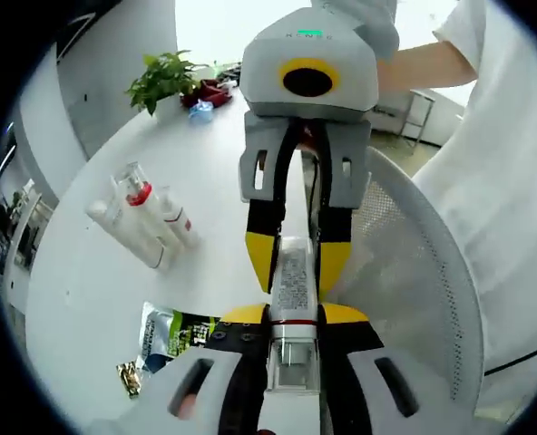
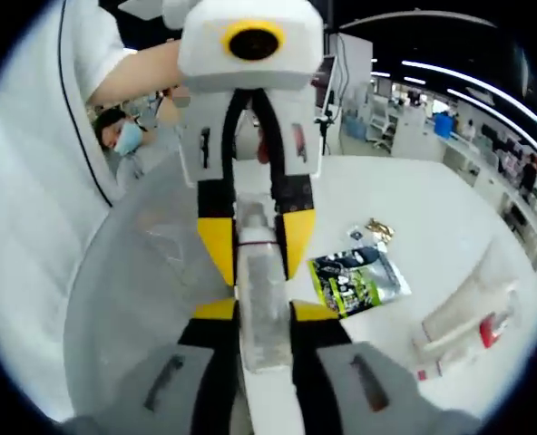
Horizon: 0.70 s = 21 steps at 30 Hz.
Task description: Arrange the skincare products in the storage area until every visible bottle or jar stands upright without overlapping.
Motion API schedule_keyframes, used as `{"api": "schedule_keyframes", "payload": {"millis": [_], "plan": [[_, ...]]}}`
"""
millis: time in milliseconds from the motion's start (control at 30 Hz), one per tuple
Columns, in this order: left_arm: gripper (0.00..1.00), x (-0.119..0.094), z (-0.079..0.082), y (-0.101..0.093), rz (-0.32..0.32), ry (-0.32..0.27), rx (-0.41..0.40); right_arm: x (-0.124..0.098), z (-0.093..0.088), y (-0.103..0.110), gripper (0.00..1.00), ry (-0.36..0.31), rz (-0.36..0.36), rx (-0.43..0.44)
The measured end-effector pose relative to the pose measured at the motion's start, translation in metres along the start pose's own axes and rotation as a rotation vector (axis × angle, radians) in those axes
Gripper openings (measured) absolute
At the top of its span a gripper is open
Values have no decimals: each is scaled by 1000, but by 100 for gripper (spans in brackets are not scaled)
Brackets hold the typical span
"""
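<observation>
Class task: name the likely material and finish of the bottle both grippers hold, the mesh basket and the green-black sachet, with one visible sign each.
Bottle: probably clear glossy plastic or glass; you see through it, and the label is printed.
Mesh basket: likely white-coated metal or plastic; a matt wall with regular holes.
Sachet: seemingly foil or plastic film; shiny and crinkled.
Left gripper and right gripper both clamp the bottle.

Round white table (image 1: 96,290), potted plant (image 1: 162,80) (far edge), bright window (image 1: 223,27) behind.

Left gripper (image 1: 295,317) and right gripper (image 2: 262,313) face each other, jaws of both clamped on one bottle (image 1: 293,272).
</observation>
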<state>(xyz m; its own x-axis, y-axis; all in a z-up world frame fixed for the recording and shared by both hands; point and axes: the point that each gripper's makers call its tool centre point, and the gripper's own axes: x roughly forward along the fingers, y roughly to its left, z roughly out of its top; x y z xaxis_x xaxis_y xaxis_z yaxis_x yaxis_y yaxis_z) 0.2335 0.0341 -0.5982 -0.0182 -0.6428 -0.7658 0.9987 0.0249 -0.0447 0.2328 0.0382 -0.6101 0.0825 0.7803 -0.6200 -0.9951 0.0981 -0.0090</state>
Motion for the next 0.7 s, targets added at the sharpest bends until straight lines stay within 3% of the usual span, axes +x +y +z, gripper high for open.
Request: {"api": "schedule_keyframes", "payload": {"millis": [133,233,400,533,600,633,700], "plan": [[19,-7,9,-5,-18,-53,16,-9,5,4,19,-62,9,39],[21,-14,27,-3,-13,-165,-42,-16,11,4,18,-134,13,108],[30,-32,36,8,11,-266,-122,-27,10,0,18,-232,2,225],[36,-48,47,14,16,-408,-225,-39,15,-7,18,-372,-17,371],[39,-58,55,19,20,-510,-296,-45,19,-12,18,-446,-29,435],[41,-63,60,22,18,-565,-334,-48,23,-14,18,-499,-30,482],[43,-68,64,24,12,-621,-371,-55,31,-17,18,-598,-31,558]]}}
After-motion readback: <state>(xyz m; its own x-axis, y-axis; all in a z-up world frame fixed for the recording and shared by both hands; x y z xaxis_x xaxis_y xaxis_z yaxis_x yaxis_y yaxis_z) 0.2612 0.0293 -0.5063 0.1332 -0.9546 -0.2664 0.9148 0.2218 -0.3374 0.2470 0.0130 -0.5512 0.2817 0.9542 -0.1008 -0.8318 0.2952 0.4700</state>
